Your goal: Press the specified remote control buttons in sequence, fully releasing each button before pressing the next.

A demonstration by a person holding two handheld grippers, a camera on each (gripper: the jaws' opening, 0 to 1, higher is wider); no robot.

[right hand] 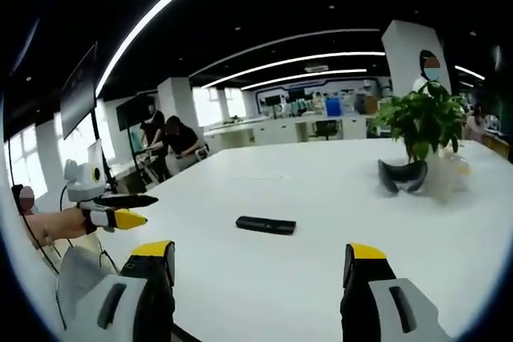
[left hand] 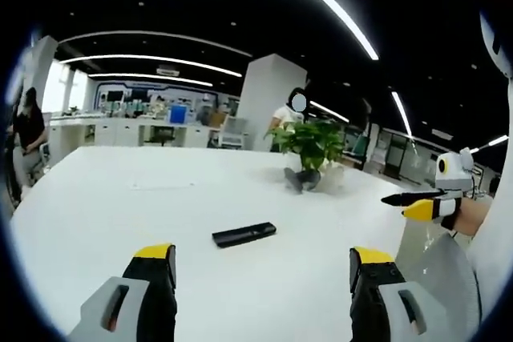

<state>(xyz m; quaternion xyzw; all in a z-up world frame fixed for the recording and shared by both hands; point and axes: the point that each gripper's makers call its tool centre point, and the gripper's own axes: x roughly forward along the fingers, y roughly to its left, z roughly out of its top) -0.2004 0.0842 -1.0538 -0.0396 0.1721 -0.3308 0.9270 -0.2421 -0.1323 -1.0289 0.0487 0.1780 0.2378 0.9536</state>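
Currently remote [left hand: 244,235] flat on white table [left hand: 96,214], untouched; left claw [left hand: 263,274] and right claw [right hand: 261,270] both spread wide, empty.

No text, label or number is legible anywhere in either view

Open office, white table [left hand: 96,214], potted plant [left hand: 309,143], white pillar [left hand: 268,98], ceiling light strips [left hand: 152,59], far desks [left hand: 120,130]
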